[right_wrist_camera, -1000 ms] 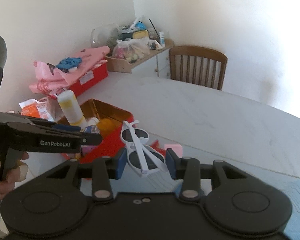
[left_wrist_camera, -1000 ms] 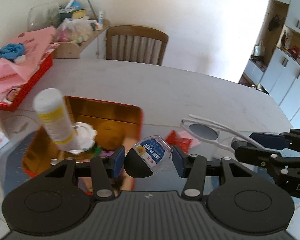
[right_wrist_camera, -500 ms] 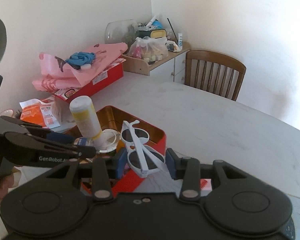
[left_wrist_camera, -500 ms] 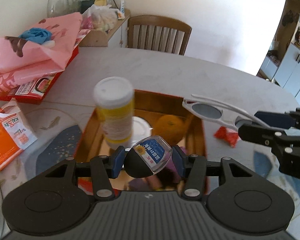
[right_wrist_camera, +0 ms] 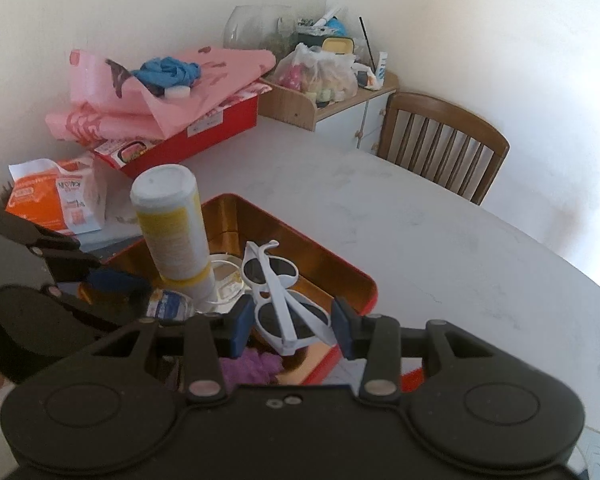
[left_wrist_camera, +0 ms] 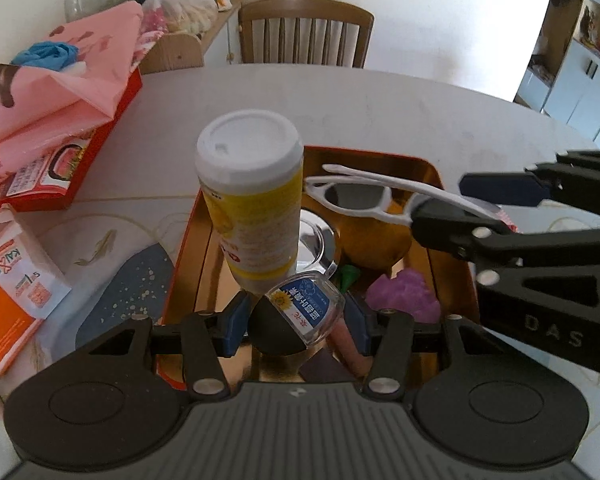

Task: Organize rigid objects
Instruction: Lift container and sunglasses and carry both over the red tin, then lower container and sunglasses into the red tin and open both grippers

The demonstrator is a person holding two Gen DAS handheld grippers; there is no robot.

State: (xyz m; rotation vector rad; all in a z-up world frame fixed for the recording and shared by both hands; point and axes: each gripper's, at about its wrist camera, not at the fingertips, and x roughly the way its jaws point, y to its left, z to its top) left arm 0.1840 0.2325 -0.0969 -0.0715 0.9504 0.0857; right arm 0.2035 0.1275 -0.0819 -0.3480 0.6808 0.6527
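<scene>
The small bottle (left_wrist_camera: 300, 312), clear with a black cap and a blue label bearing a sunflower, sits clamped between the blue pads of the left gripper (left_wrist_camera: 296, 320). It is held over the near end of the red tin (left_wrist_camera: 188, 232), whose inside is gold-coloured. The left jaws are clenched on the bottle, cap end toward the camera.

The white sunglasses (right_wrist_camera: 280, 300), folded with dark lenses, are gripped by the right gripper (right_wrist_camera: 294, 322), its pads pressing on the lower lens and crossed arms. They hang above the tin's near right part. In the left wrist view the sunglasses (left_wrist_camera: 364, 196) project from the right gripper's (left_wrist_camera: 452, 216) fingers over the middle of the tin.

Inside the tin a tall white-capped bottle with a yellow label (left_wrist_camera: 256, 200) stands tilted, its base beside a round shiny lid (left_wrist_camera: 316, 240). An orange fruit (left_wrist_camera: 372, 240) lies behind the lid, a purple fuzzy item (left_wrist_camera: 404, 292) lies near the right wall, and a small green piece (left_wrist_camera: 348, 276) lies between them. A pinkish stick (left_wrist_camera: 346, 344) lies at the near end, partly hidden.

The tin rests on a pale table (right_wrist_camera: 420, 220). Left of it lies an orange and white packet (right_wrist_camera: 56, 196); further back, a red box (right_wrist_camera: 204, 132) carries pink bags (right_wrist_camera: 160, 96) and a blue cloth (right_wrist_camera: 168, 70). A wooden chair (right_wrist_camera: 440, 144) stands at the far edge.
</scene>
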